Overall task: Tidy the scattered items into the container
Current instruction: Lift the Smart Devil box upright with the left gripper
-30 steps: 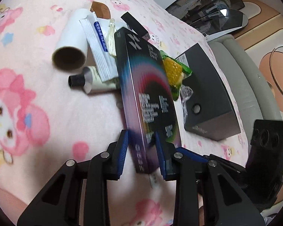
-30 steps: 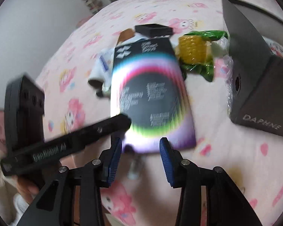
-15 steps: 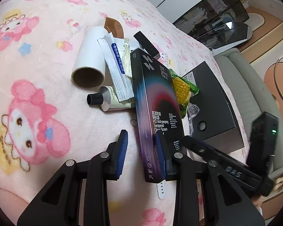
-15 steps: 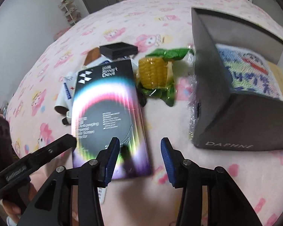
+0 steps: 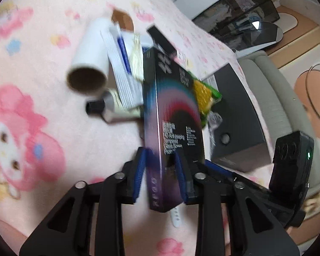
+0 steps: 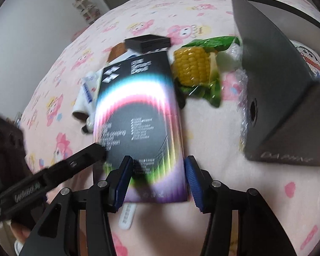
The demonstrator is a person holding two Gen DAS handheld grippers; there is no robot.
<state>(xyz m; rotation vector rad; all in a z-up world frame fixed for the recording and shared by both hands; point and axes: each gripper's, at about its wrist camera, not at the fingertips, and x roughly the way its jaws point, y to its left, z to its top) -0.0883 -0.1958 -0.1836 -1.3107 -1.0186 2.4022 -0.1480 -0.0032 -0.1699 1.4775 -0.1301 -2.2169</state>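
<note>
A: Left hand-held gripper (image 5: 160,173) – state?

B: Narrow, blue pads pinched on the near end of the screen protector box (image 5: 173,125). Box raised on its long edge, tilted, printed face turned right. Frame blurred.

A: Right hand-held gripper (image 6: 157,180)?

B: Jaws standing wide, nothing between the pads. It hangs over the lower end of the same box (image 6: 138,123); contact with the box cannot be told. The left tool's black finger shows at the box's left edge in this view.

A: Container?

B: Dark grey box (image 6: 281,98), open top, on the pink cartoon blanket (image 6: 256,192) to the right of the held box, apart from it. Patterned cloth visible inside.

A: Rest of the scatter?

B: Packaged corn cob (image 6: 192,66) between the held box and the container. Small black case (image 6: 147,42) behind. On the left: cardboard roll (image 5: 89,64), white sachet with blue stripe (image 5: 121,68), tube with black cap (image 5: 104,107), all bunched and touching. White strap (image 6: 128,216) lying on the blanket under the box's near end
</note>
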